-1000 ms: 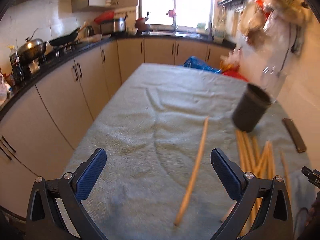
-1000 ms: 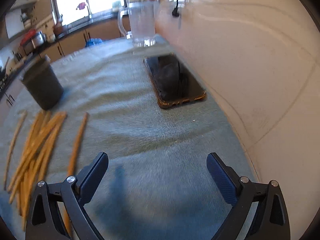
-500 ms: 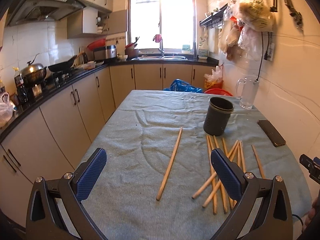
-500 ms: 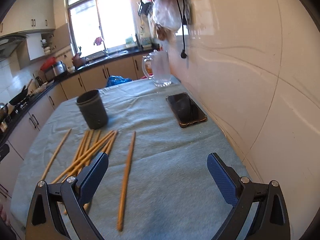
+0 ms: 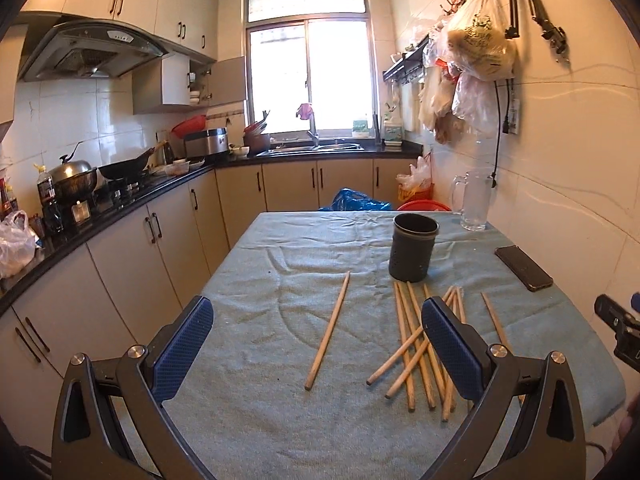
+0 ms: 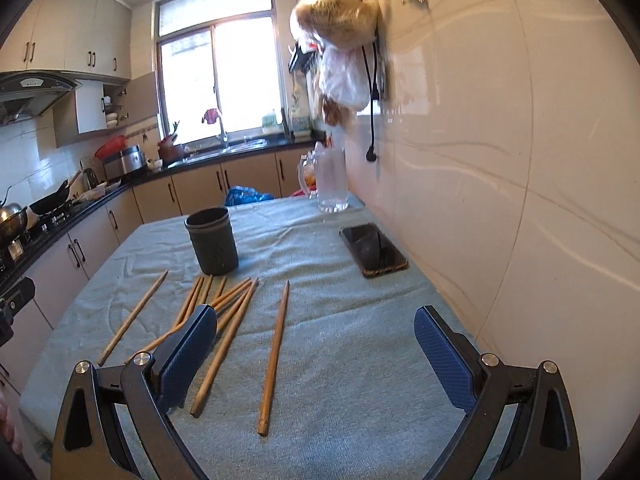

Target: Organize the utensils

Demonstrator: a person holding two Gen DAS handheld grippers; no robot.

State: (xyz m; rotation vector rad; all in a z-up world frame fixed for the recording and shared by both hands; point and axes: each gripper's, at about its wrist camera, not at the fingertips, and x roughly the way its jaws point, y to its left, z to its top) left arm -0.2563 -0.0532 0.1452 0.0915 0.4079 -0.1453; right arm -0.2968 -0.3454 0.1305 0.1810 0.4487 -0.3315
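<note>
Several wooden chopsticks lie on a table covered with a grey-blue cloth (image 5: 248, 408). A crossed pile (image 5: 416, 344) lies in front of a dark cylindrical holder (image 5: 412, 248), which stands upright. One chopstick (image 5: 328, 330) lies apart to the pile's left, another (image 6: 274, 354) apart to its right. The pile (image 6: 224, 308) and holder (image 6: 212, 242) also show in the right wrist view. My left gripper (image 5: 316, 344) is open and empty, above the near table edge. My right gripper (image 6: 316, 356) is open and empty, near the right-hand lone chopstick.
A black phone (image 5: 523, 268) lies at the table's right, by the tiled wall. A glass jug (image 5: 474, 200) stands at the far right corner. Kitchen counters with a stove and pots (image 5: 76, 184) run along the left. Plastic bags (image 5: 476, 44) hang on the wall.
Both grippers have pulled back and tilted up, so the whole table and kitchen come into view. The chopsticks, holder and phone have not moved. Both grippers stay open.
</note>
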